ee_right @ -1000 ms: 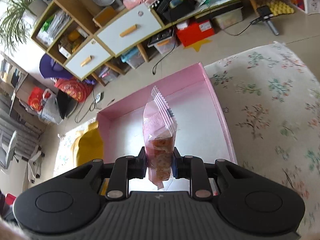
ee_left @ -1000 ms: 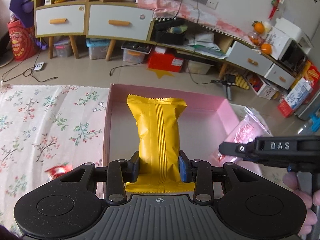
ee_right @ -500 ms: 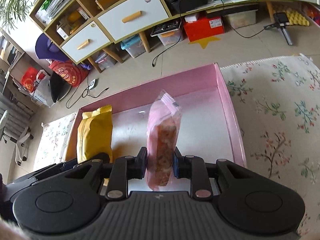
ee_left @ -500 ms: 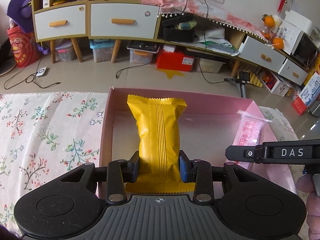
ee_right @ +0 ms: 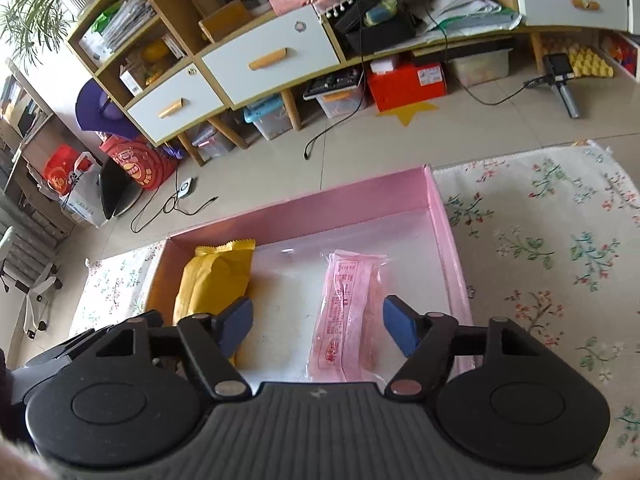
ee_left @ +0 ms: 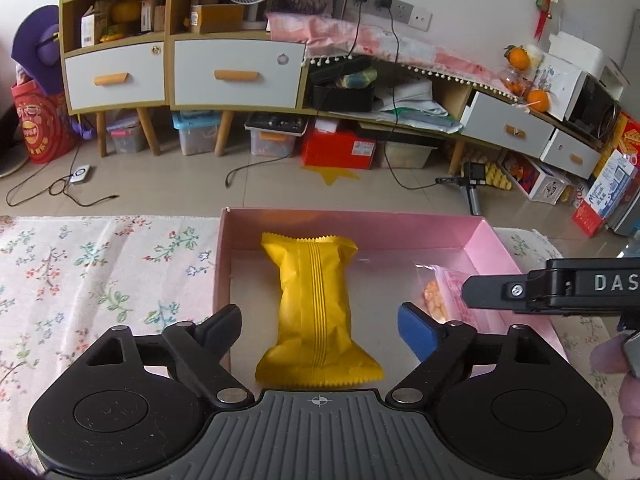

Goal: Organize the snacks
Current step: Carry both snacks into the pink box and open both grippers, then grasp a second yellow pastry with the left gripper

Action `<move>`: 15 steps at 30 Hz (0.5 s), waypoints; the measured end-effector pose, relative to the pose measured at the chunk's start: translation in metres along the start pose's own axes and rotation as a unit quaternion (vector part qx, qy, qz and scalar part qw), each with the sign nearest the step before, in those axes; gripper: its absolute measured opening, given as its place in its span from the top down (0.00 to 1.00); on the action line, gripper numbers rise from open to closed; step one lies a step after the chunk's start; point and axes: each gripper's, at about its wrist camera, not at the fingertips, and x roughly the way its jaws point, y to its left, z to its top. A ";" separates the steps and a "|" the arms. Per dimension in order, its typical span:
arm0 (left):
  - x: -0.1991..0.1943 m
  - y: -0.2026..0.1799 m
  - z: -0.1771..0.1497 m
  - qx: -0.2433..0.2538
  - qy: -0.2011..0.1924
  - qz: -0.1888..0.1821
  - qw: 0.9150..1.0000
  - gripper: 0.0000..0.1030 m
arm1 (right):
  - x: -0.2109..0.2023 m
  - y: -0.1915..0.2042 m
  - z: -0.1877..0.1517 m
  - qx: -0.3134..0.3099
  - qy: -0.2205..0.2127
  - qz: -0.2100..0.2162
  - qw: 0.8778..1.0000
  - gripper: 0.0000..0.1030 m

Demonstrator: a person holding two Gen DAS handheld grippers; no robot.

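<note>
Both snacks lie flat in the pink tray [ee_left: 492, 236], the yellow packet [ee_left: 316, 308] at left and the pink packet [ee_right: 348, 312] at right, each between spread, empty left tongs [ee_left: 320, 320] and right tongs [ee_right: 316, 324], so this placing looks done.

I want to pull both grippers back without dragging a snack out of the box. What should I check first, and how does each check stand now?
1. Left hand-held gripper open: ok, jaws spread wide.
2. Yellow snack packet free of the pads: ok, gaps on both sides.
3. Right hand-held gripper open: ok.
4. Pink snack packet released: ok, lying flat between the fingers.
5. Both packets inside the pink box: ok.
6. Packets apart from each other: ok, bare floor between them.
</note>
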 end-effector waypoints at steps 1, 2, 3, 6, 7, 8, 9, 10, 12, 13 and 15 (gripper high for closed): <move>-0.005 0.000 -0.001 0.000 -0.001 0.001 1.000 0.12 | -0.004 0.001 -0.001 -0.005 -0.003 -0.003 1.000 0.29; -0.010 0.001 -0.002 0.000 -0.004 0.002 1.000 0.11 | -0.008 0.003 -0.003 -0.011 -0.006 -0.006 1.000 0.26; -0.016 0.001 -0.004 0.001 -0.006 0.002 1.000 0.09 | -0.013 0.005 -0.005 -0.019 -0.011 -0.010 1.000 0.22; -0.034 0.002 -0.010 0.005 -0.009 0.004 1.000 0.06 | -0.027 0.011 -0.013 -0.041 -0.024 -0.021 0.999 0.16; -0.041 0.002 -0.012 0.004 -0.009 0.005 1.000 0.05 | -0.031 0.012 -0.016 -0.046 -0.026 -0.023 0.998 0.15; -0.047 0.003 -0.014 0.002 -0.008 0.007 1.000 0.04 | -0.035 0.014 -0.019 -0.049 -0.028 -0.025 0.998 0.14; -0.053 0.004 -0.017 -0.001 -0.008 0.008 1.000 0.03 | -0.040 0.015 -0.022 -0.052 -0.030 -0.026 0.998 0.12; -0.060 0.006 -0.020 -0.003 -0.006 0.009 1.000 0.02 | -0.043 0.016 -0.025 -0.055 -0.033 -0.026 0.998 0.11; -0.071 0.007 -0.027 -0.004 -0.003 0.015 1.000 0.02 | -0.051 0.019 -0.033 -0.062 -0.039 -0.027 0.997 0.07; -0.077 0.008 -0.031 -0.003 -0.001 0.017 1.000 0.02 | -0.054 0.020 -0.038 -0.064 -0.042 -0.026 0.997 0.06; -0.088 0.009 -0.040 0.005 0.002 0.025 1.000 0.02 | -0.059 0.023 -0.048 -0.068 -0.040 -0.024 0.997 0.04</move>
